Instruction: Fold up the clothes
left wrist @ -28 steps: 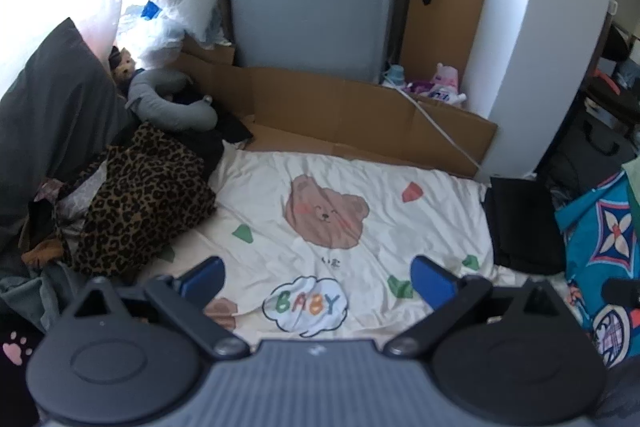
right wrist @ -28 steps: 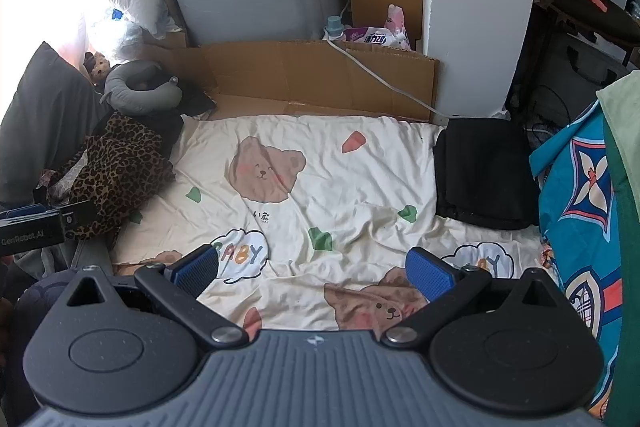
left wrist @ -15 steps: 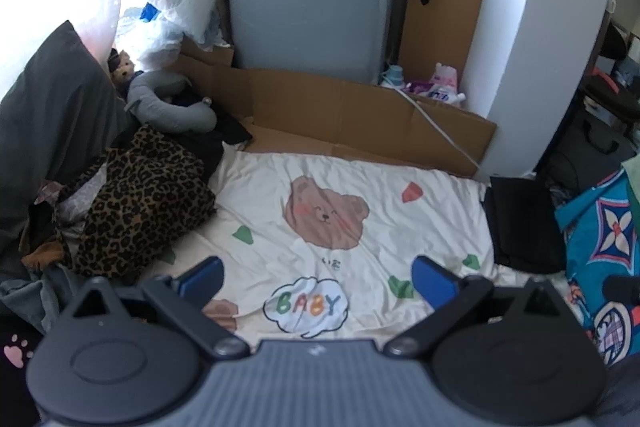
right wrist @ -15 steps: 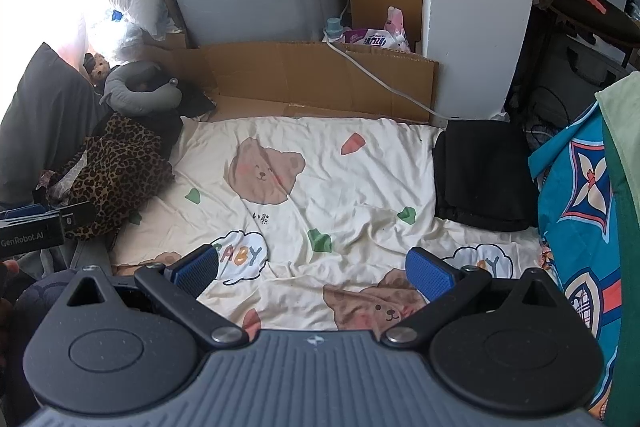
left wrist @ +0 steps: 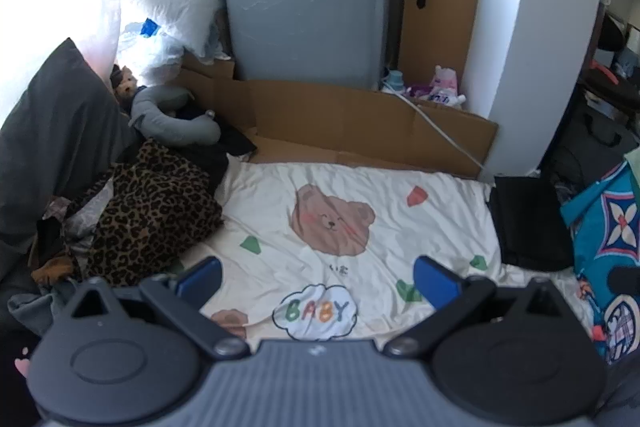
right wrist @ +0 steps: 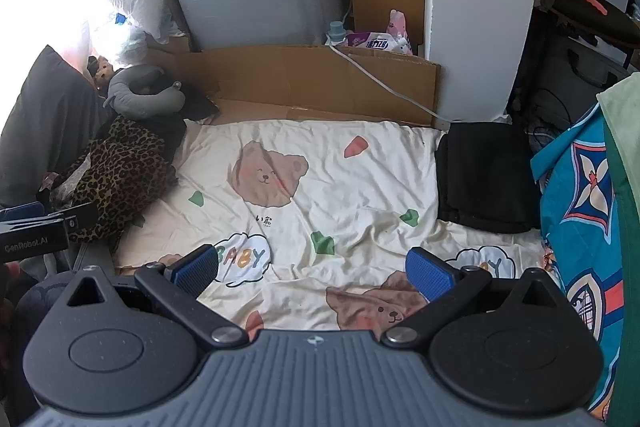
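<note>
Across the bed's right edge lies a folded black garment (right wrist: pixel 482 175), long axis running away from the cameras; left tongs (left wrist: pixel 318 277) and right tongs (right wrist: pixel 312 267) gape wide, empty.

Very little moves here. The left gripper (left wrist: pixel 316 279) shifts by a hair, seemingly tipping slightly up and to its left. In its own view everything ahead slides a touch down and to the right: the bear print (left wrist: pixel 332 223) on the sheet (left wrist: pixel 440 211), the BABY cloud (left wrist: pixel 316 311) below it, and the leopard-print garment (left wrist: pixel 152 211) heaped at the left edge all sit a shade lower than a moment ago. The right gripper (right wrist: pixel 312 267) drifts even less. From its view the folded black garment (right wrist: pixel 484 175) and the sheet's prints creep downward by an amount barely worth telling.
</note>
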A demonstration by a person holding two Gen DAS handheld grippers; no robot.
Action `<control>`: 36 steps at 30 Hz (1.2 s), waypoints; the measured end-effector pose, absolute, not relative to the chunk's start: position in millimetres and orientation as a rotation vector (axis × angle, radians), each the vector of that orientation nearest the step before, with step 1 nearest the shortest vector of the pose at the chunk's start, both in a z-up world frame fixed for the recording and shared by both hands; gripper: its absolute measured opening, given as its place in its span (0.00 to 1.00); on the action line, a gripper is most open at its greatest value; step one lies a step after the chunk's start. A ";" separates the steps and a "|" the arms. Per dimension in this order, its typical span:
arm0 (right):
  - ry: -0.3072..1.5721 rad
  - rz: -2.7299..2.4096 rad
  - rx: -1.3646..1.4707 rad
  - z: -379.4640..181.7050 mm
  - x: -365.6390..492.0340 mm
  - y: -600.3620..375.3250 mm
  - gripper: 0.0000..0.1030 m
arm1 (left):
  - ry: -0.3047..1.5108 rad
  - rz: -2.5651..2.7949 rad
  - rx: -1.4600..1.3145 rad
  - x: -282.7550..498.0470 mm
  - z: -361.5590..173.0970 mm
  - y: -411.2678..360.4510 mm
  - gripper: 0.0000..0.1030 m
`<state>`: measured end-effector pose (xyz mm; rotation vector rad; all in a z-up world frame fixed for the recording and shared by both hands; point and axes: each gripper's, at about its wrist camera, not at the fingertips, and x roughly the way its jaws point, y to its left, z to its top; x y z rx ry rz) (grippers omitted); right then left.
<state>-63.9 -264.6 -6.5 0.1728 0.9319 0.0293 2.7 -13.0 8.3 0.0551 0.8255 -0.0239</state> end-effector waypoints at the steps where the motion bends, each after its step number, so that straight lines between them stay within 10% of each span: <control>1: 0.932 0.031 0.174 -6.5 -64.0 -264.4 1.00 | 0.828 -0.026 0.048 2.7 8.6 -12.2 1.00; 36: 0.948 0.036 0.184 -9.2 -61.4 -260.2 1.00 | 0.879 -0.030 -0.009 0.6 7.8 -11.2 1.00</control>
